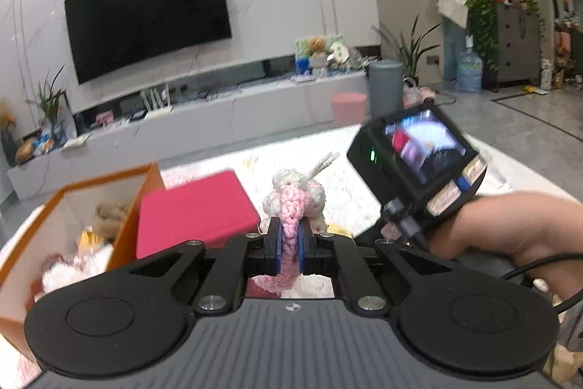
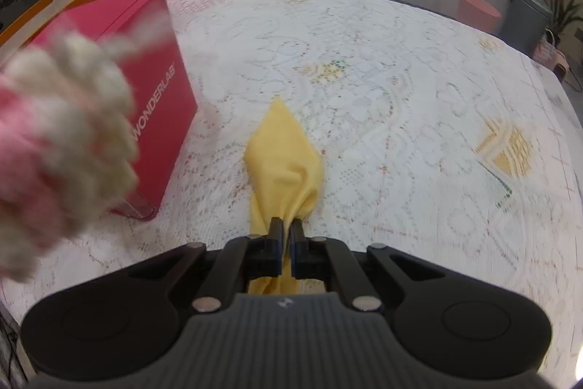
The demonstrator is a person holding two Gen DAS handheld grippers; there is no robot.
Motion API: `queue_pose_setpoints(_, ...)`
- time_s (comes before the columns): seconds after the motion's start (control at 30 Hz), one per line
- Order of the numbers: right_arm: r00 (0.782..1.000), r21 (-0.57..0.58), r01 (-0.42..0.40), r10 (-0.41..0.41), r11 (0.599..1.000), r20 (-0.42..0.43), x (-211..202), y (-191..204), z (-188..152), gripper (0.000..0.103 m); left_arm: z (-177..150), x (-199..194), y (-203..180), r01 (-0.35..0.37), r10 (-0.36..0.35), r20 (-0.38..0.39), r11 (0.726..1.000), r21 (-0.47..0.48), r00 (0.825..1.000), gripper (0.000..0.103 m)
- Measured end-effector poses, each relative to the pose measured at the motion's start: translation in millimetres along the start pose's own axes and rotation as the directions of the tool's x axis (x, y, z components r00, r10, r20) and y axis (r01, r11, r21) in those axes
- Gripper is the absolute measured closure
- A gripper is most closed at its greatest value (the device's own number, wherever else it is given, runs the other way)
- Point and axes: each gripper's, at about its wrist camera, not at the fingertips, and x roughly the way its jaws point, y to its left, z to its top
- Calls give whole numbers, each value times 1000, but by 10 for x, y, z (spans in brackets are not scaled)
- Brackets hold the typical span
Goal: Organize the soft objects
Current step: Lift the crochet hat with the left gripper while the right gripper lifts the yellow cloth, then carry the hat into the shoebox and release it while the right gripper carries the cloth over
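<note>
left gripper (image 1: 289, 239): fingers closed tight on a narrow pink strand of the crochet toy (image 1: 295, 199); toy held up off the worktop (image 2: 364, 61), bulk of it sticks out past the fingertips
right gripper (image 2: 286, 239): fingers pinched shut on a bunched corner of the yellow cloth (image 2: 284, 155); rest of cloth lies on the lace-covered worktop ahead of the fingers
orange box (image 1: 54, 206): open, left of the red box (image 1: 193, 210), already has plush items inside; likely drop target, my guess
risk, toy grip: hold is on one thin knitted limb only; strand could stretch or slide out of the pads if swung fast; toy then drops short of the orange box
risk, toy path: red box stands between toy and orange box opening; dangling toy could catch its top edge if carried low
risk, cloth grip: only a small fold is caught; cloth may slip free on lift, or drag and snag the lace cover
risk, grippers: both sit close together, toy fills the left of the right wrist view; crossing paths could bump or tangle the two soft items
</note>
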Motion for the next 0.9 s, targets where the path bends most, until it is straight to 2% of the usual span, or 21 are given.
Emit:
queue_pose_setpoints(0.13, 999, 56, 27, -28, 998, 22, -73, -18, -9, 102, 129, -128, 131, 52, -53, 52, 999, 18, 997, 94)
queue_pose_setpoints(0.2, 997, 101, 65, -69, 993, 41, -139, -34, -19, 102, 175, -180, 245, 79, -80, 84, 997, 17, 993, 94)
queue_pose_setpoints(0.37, 983, 172, 137, -154, 976, 96, -517, 21, -36, 102, 317, -310, 752, 132, -124, 141, 990, -46, 982, 94)
queue_pose_setpoints(0.43, 973, 197, 162, -190, 967, 130, -706, 75, -59, 102, 361, -354, 974, 131, -119, 194, 990, -55, 974, 94)
queue_pose_setpoints(0.53, 961, 262, 132, -188, 956, 200, -1055, 186, -28, 102, 361, -413, 1219, 70, -64, 311, 998, -6, 948, 94)
queue_pose_setpoints(0.57, 953, 273, 123, -190, 954, 235, -1170, 259, 8, 102, 366, -415, 1275, 56, -51, 316, 998, -8, 947, 94)
queue_pose_setpoints(0.7, 894, 281, 79, -193, 956, 404, -1728, 616, 123, 102, 335, -366, 1625, 30, -6, 342, 998, -64, 940, 94)
queue_pose_setpoints(0.77, 861, 267, 59, -184, 962, 474, -1939, 832, 191, 102, 290, -325, 1796, -15, 51, 345, 994, -108, 937, 94)
queue_pose_setpoints(0.9, 800, 227, 64, -186, 972, 570, -2156, 1272, 379, 102, 163, -174, 2212, -109, 171, 290, 970, -219, 941, 94)
